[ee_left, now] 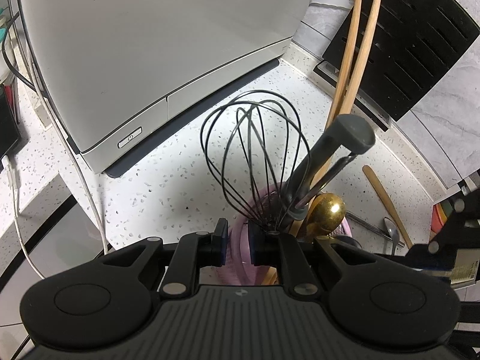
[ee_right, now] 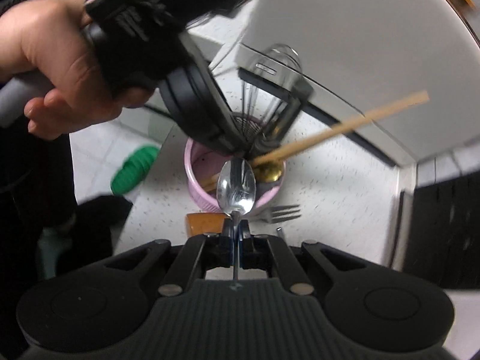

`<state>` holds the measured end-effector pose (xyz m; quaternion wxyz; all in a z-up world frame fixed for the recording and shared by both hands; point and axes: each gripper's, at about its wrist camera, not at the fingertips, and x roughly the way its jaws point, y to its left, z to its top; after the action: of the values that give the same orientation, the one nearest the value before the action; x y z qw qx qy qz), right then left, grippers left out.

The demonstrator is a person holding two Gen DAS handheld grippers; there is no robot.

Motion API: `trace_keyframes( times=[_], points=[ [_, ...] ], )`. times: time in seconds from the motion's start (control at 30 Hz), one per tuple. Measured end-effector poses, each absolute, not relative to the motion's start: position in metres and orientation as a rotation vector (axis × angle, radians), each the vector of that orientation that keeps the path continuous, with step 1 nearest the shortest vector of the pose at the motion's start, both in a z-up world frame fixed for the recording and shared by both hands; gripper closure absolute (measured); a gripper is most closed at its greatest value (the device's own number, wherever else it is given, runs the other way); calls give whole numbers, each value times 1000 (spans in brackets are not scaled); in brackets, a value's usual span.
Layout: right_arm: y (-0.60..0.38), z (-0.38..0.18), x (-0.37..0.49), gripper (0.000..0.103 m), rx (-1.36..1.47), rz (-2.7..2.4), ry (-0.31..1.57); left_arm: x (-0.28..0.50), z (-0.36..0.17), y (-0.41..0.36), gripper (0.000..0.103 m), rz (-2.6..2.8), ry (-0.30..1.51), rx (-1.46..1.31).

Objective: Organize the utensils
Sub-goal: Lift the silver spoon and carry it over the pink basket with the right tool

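Observation:
A pink ribbed holder (ee_right: 198, 180) stands on the speckled counter and holds a black wire whisk (ee_left: 255, 150), a grey-handled tool (ee_left: 339, 147), wooden chopsticks (ee_left: 357, 57) and a gold spoon (ee_left: 327, 210). My left gripper (ee_left: 238, 240) is shut on the holder's rim (ee_left: 240, 258), one finger inside and one outside. My right gripper (ee_right: 237, 234) is shut on a silver spoon (ee_right: 237, 187), bowl pointing forward just above the holder's near rim. The left gripper (ee_right: 192, 102) and the hand on it show in the right wrist view.
A white appliance (ee_left: 135, 45) stands behind the holder. A black slotted board (ee_left: 405, 39) leans on the wall at right. A wooden utensil (ee_left: 387, 204) and a silver spoon (ee_left: 391, 234) lie at right. A fork (ee_right: 279, 213) and a brown-handled item (ee_right: 204, 222) lie near the holder.

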<state>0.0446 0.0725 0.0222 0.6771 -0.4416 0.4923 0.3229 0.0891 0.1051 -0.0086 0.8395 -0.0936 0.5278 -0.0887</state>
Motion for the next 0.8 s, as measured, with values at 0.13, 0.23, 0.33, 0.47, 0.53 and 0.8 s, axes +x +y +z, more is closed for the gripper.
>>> trace_keyframes(
  times=[0.13,0.23,0.33,0.47,0.53,0.8],
  points=[
    [85,19,54,103,-1054,751,1133,89,-9,109,89,-195,1116,-209],
    [85,14,55,103,-1073,750,1143,89,-9,110,89,-199,1117,-207],
    [87,12,55,103,-1086,746,1155,89,-9,109,89,-204,1119,-204],
    [87,15,55,103,-1088,736,1150,89,-8,108,89,-202,1114,-205],
    [82,13,56,103,-1047,731,1145,88,-8,109,89,-204,1114,-209],
    [33,38,56,103,-732,677,1025,88,-9,111,88,-197,1114,-210]
  ],
)
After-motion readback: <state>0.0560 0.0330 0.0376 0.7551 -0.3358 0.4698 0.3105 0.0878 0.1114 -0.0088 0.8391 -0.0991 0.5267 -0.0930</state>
